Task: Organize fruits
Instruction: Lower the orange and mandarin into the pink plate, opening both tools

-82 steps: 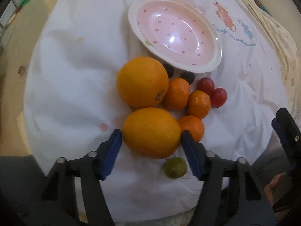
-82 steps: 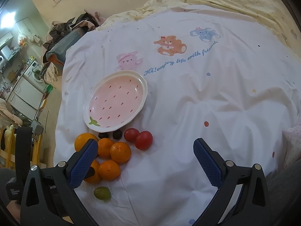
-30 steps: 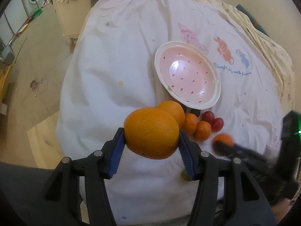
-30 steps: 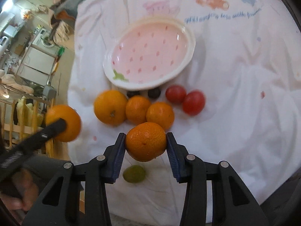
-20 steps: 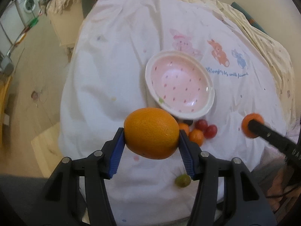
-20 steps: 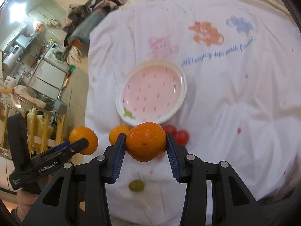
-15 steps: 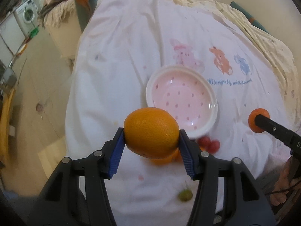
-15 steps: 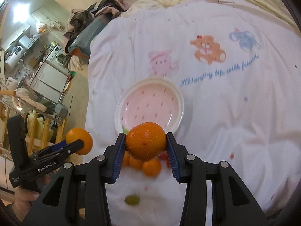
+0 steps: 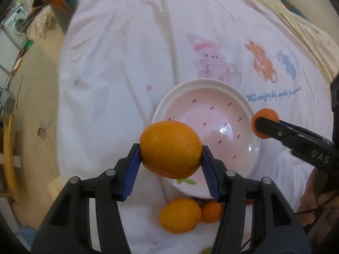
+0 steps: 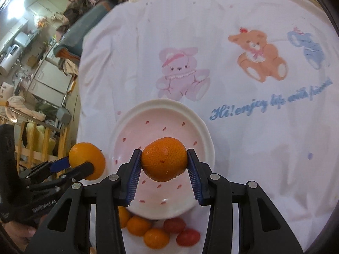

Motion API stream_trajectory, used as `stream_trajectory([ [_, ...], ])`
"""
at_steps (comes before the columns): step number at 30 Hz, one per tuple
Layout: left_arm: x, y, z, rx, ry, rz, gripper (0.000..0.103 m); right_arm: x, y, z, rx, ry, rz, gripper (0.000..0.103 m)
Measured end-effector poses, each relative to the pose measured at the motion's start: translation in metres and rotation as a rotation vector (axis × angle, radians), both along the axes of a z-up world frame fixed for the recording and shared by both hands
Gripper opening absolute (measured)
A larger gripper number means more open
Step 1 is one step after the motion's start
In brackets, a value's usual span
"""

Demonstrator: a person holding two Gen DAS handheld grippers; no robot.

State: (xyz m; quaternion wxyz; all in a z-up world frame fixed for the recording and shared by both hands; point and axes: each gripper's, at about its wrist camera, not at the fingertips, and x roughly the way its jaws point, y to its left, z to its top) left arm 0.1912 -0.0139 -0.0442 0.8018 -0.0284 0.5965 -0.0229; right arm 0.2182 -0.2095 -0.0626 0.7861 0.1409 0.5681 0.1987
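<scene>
An orange is clamped in the left gripper and a mandarin in the right gripper, both held above the plate. If both are released together, they could collide and roll off onto the sheet.

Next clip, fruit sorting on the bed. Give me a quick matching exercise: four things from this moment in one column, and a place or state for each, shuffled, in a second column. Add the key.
Things
1. large orange
2. mandarin
3. pink bowl
4. red tomatoes

Places or states
A. lying on the white sheet just in front of the bowl's near rim
B. clamped in the right gripper
C. empty, resting on the sheet
D. clamped in the left gripper

Pairs: 1-D, 2-B, 3-C, 4-A
</scene>
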Motion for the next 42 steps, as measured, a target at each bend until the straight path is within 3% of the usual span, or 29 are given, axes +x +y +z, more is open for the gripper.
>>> stream_trajectory([
  [12, 0.036, -0.019, -0.024, 0.010, -0.001, -0.023, 0.052, 0.029, 0.001, -0.041, -0.006, 0.076, -0.030, 0.045],
  [27, 0.040, -0.018, -0.036, -0.010, 0.002, -0.025, 0.054, 0.029, -0.009, -0.041, 0.003, 0.076, -0.055, 0.047],
  [38, 0.037, -0.024, -0.041, 0.022, -0.007, -0.056, 0.057, 0.030, -0.013, -0.036, 0.019, 0.065, -0.069, 0.047],
  [40, 0.038, -0.025, -0.041, 0.024, -0.004, -0.057, 0.062, 0.030, -0.013, -0.035, 0.016, 0.061, -0.069, 0.047],
  [42, 0.037, -0.025, -0.037, 0.033, -0.025, -0.052, 0.089, 0.030, -0.014, -0.033, 0.017, 0.058, -0.070, 0.047],
])
